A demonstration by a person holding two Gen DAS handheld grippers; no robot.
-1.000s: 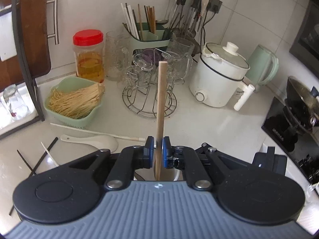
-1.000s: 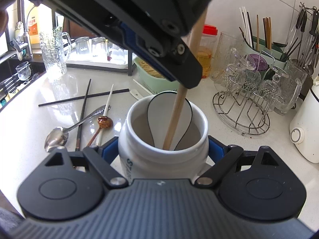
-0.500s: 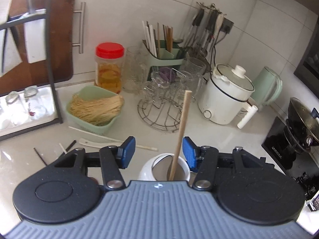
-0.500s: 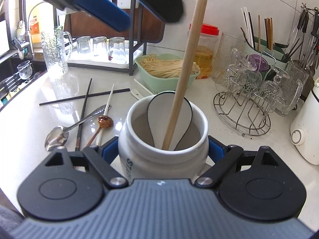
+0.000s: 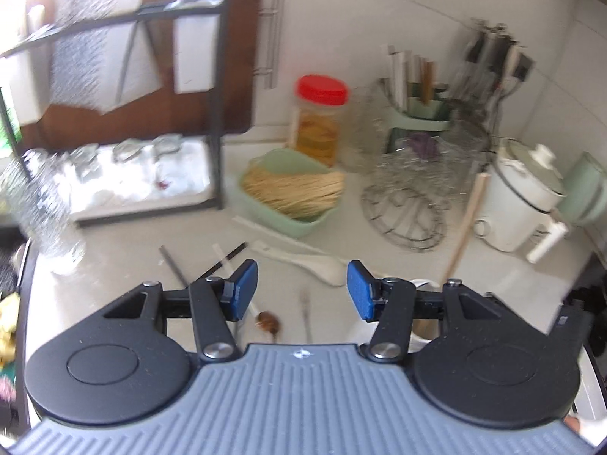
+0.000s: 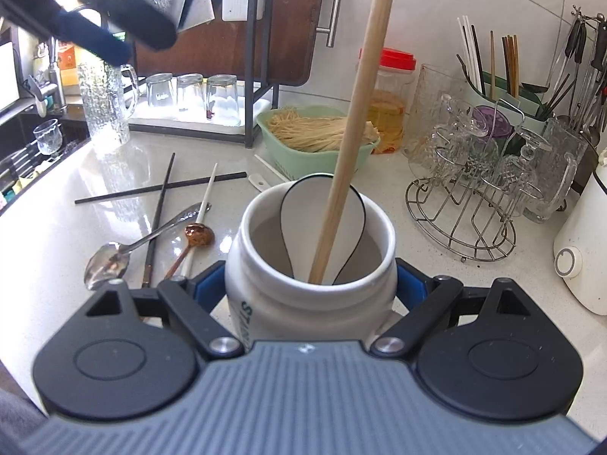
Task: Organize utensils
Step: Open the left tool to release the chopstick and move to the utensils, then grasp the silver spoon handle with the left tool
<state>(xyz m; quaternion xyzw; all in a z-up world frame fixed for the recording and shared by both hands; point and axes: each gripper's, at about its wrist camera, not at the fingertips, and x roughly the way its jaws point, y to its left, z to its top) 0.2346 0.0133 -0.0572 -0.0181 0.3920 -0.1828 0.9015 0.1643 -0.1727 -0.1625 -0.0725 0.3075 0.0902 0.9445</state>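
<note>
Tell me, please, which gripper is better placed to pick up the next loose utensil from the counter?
Left, probably. The left gripper is open and empty, above the brown-bowled spoon. The right gripper is shut on the white ceramic jar holding the wooden stick.

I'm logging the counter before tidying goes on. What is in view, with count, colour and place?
jar: one, white, front centre, held
wooden stick: one, tan, standing in jar
white spoon: one, white with dark rim, in jar
black chopsticks: two, black, crossed on counter, left
metal spoon: one, silver, counter left
brown-bowled spoon: one, beside metal spoon
noodle basket: one, green, behind jar
red-lidded jar: one, by wall
glass rack: one, wire, right
left tool: open, empty
right tool: shut on jar
</note>
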